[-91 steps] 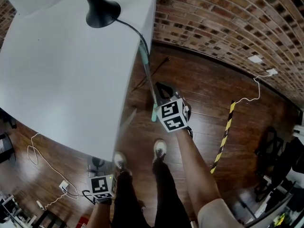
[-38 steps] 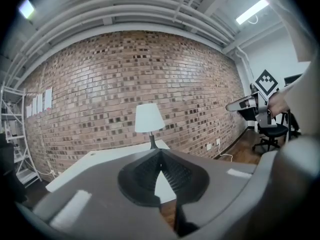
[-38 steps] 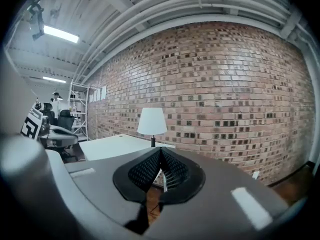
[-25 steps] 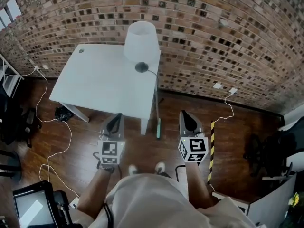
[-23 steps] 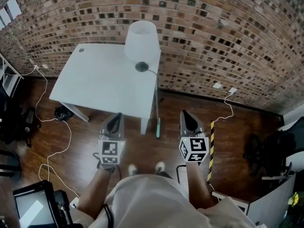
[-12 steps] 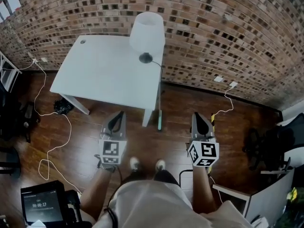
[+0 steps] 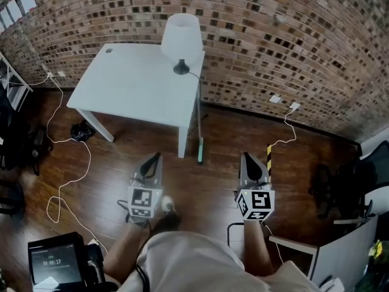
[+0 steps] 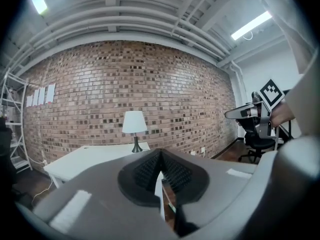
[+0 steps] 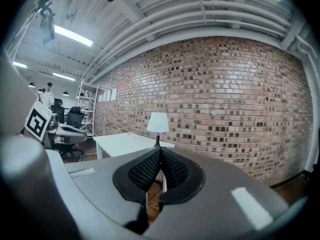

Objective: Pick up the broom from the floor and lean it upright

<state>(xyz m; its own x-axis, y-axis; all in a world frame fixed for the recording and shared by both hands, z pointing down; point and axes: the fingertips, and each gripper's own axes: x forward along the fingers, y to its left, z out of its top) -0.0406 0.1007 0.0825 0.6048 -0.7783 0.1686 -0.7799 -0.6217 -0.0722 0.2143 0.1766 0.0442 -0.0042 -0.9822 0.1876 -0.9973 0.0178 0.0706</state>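
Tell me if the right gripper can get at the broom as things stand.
Likely not from here: the right gripper is shut and stands short of the broom leaning on the table. Only floor lies between, so nothing blocks it once it moves in and opens.

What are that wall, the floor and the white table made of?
The wall looks like bare brick: reddish-brown blocks with pale mortar lines, matte. The floor seems dark wood planks or wood-look laminate: plank seams, slight sheen. The table has a smooth matte white top, probably painted or laminated board.
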